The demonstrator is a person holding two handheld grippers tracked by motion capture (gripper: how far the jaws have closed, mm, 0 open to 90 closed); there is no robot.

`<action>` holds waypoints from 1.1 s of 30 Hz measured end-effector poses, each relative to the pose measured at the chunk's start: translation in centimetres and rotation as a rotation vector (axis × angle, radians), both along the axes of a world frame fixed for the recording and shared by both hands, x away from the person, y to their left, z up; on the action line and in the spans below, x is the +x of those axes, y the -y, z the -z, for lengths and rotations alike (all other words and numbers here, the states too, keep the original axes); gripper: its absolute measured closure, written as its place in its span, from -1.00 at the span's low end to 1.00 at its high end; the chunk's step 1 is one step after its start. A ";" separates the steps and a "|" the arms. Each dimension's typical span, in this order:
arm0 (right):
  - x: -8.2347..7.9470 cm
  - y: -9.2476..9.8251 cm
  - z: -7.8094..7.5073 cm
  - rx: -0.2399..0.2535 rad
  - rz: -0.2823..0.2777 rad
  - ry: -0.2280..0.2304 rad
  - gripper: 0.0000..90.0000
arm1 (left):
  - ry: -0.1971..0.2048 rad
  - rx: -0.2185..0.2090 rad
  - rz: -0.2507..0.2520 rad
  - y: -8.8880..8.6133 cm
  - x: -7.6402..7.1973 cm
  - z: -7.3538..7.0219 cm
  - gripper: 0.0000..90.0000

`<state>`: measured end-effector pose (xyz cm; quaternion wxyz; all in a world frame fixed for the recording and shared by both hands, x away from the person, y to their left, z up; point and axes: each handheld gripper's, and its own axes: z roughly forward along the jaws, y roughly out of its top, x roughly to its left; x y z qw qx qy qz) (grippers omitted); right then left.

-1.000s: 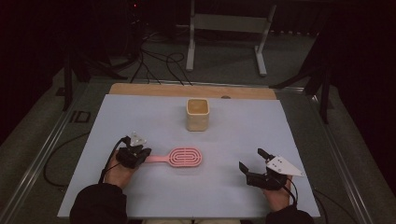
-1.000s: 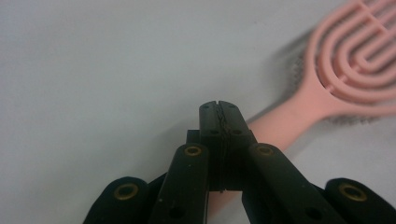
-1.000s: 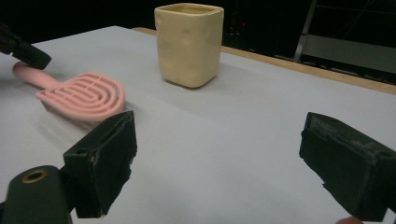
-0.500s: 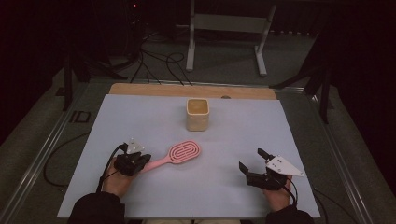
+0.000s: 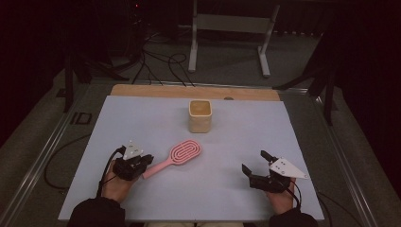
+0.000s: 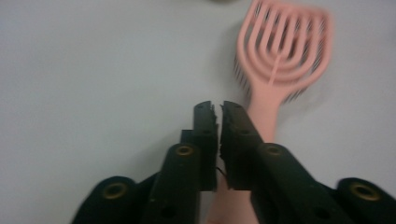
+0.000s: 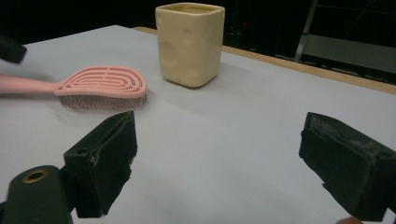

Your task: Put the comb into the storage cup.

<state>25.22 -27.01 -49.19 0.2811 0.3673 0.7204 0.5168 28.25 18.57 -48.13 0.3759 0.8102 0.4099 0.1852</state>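
A square, dimpled cream cup [image 5: 200,116] stood beyond the ribbed pink brush [image 5: 176,156] lying on the table [image 5: 283,137]. The left gripper [image 5: 147,160], jaws just parting narrowly, sat over its handle; the right gripper [image 5: 253,162] gaped wide.

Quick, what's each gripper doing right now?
Left gripper: jaws nearly together, just been opening; pink plastic hairbrush handle beneath them, grip cannot be told.
Right gripper: open, empty.
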 end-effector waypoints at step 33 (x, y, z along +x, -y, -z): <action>-0.5 -0.3 -1.0 0.030 -0.031 -0.038 -0.77 | 0.282 -0.124 -0.188 -6.9 -5.0 -0.9 -0.99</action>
